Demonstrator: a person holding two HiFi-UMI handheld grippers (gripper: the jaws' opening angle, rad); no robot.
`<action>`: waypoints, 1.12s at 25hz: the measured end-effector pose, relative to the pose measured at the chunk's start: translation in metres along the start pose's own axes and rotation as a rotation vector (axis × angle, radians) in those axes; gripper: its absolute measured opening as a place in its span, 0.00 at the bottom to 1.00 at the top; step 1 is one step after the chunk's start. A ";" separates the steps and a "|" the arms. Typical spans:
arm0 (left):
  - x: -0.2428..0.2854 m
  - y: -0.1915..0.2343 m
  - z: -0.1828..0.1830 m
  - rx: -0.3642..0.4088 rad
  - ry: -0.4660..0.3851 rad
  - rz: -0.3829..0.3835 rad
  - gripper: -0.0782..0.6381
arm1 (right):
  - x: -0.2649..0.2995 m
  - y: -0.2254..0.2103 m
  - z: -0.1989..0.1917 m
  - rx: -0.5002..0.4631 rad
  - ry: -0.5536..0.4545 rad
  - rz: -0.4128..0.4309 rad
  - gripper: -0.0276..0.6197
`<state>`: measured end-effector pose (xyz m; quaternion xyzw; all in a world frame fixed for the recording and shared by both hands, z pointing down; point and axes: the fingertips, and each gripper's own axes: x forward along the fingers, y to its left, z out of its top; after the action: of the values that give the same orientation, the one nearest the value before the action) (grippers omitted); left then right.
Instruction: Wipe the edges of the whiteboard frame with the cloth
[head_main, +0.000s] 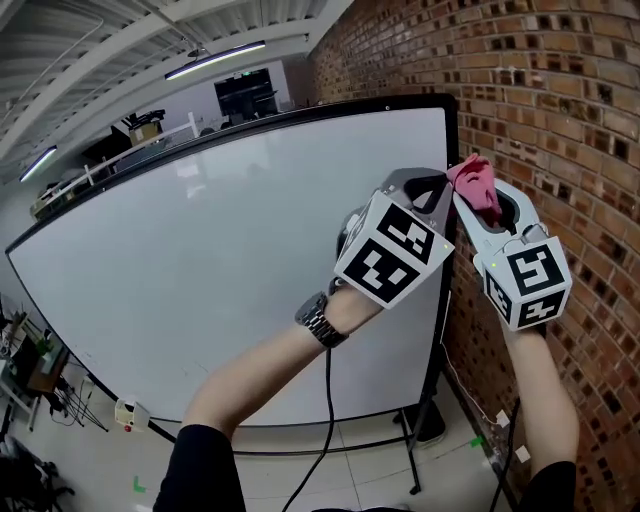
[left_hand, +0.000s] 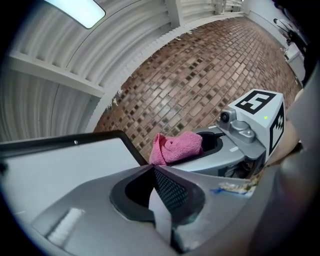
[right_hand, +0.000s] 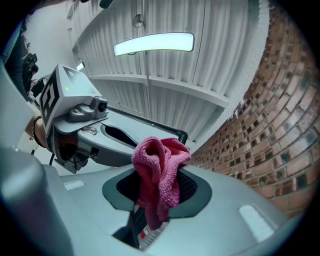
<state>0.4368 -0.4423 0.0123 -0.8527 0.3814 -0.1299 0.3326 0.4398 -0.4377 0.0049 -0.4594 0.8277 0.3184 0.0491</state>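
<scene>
Right gripper view shows the pink cloth (right_hand: 159, 170) bunched and pinched between the jaws of the right gripper (right_hand: 159, 197), its loose folds standing up past the tips. Head view puts the cloth at the right edge of the black frame (head_main: 452, 140), a little below the top right corner of the whiteboard (head_main: 220, 260); whether it presses on the frame cannot be told. The left gripper (head_main: 436, 188) hangs just beside it, in front of the board's right margin, jaws pressed together with nothing between them. A watch (head_main: 320, 322) sits on the person's left wrist. A brick wall (head_main: 570, 110) rises to the right of the board, and a strip light (right_hand: 153, 43) glows on the ribbed ceiling.
</scene>
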 end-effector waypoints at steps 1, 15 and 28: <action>-0.001 0.010 0.010 -0.003 -0.013 0.012 0.10 | 0.005 -0.005 0.012 -0.012 -0.018 0.003 0.23; -0.021 0.074 0.055 0.080 0.082 0.192 0.10 | 0.040 -0.017 0.097 -0.173 -0.133 0.048 0.23; -0.106 0.104 0.027 0.082 0.196 0.339 0.10 | 0.062 0.063 0.139 -0.069 -0.224 0.208 0.23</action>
<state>0.3198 -0.4025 -0.0733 -0.7453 0.5446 -0.1695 0.3453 0.3256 -0.3796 -0.0982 -0.3342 0.8487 0.3994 0.0922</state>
